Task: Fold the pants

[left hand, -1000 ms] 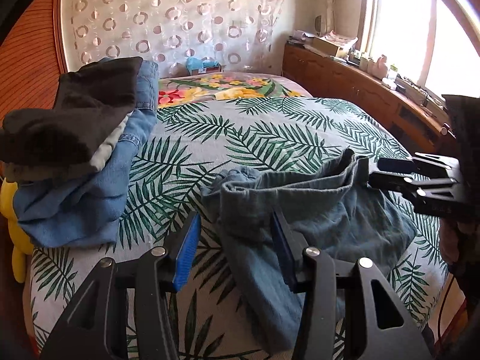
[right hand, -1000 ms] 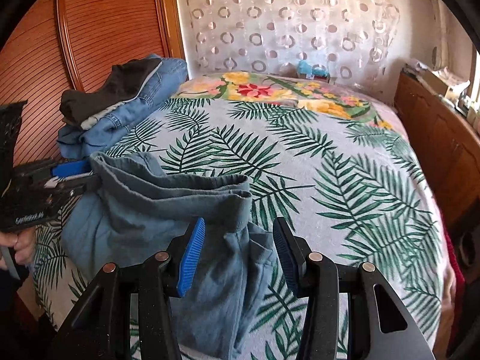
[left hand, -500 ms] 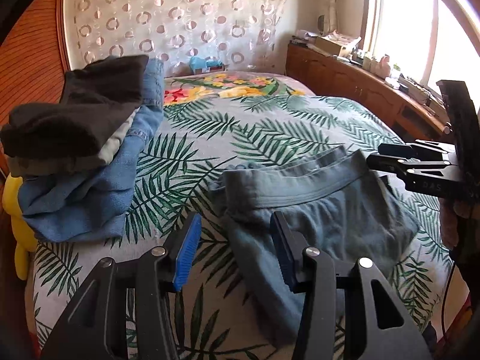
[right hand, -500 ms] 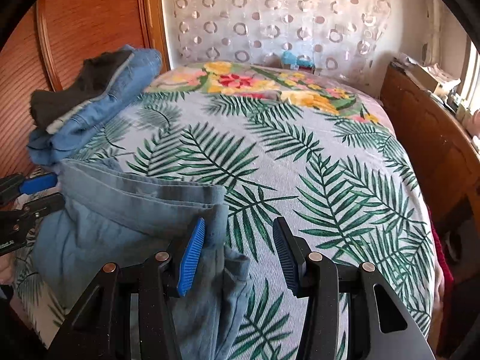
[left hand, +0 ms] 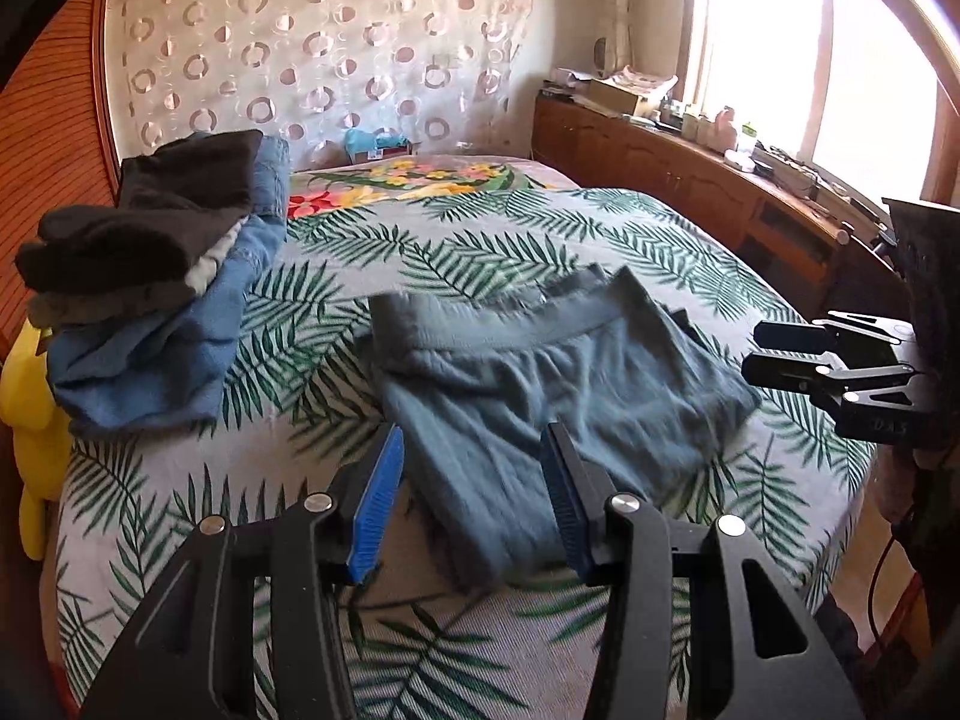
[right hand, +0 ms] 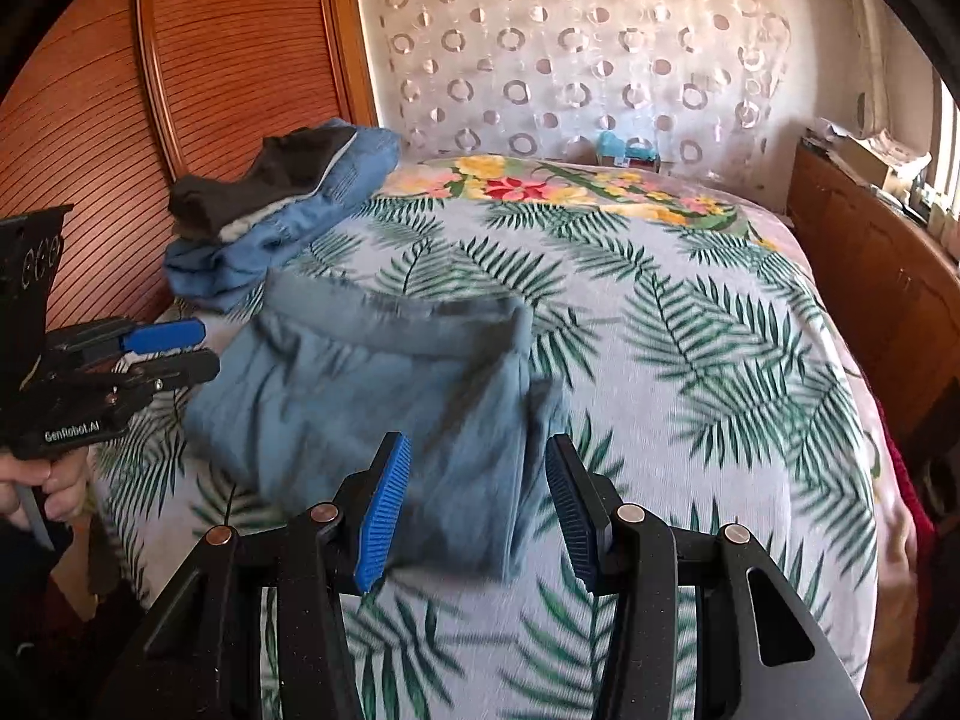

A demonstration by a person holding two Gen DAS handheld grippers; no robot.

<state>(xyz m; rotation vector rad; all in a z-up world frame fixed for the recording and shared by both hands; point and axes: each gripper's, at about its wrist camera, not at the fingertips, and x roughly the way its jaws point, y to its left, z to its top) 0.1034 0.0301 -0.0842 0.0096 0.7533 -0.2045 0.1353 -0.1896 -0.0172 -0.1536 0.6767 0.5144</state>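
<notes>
Since a second ago my grippers have let go of the waistband, and the pants (left hand: 558, 396) have dropped flat onto the bed (left hand: 540, 240), folded, waistband toward the headboard. Beside them at the bed's left edge sits a stack of folded clothes (left hand: 162, 276). My left gripper (left hand: 474, 504) hovers over their near edge, jaws part open and empty. My right gripper (right hand: 477, 498) hangs likewise, half-spread, holding nothing.

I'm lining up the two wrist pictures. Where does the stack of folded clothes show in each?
Left wrist: stack of folded clothes at left edge, left of the grey-blue pants.
Right wrist: stack upper left, beyond the pants.
Shared landmark: circle-patterned curtain.
</notes>
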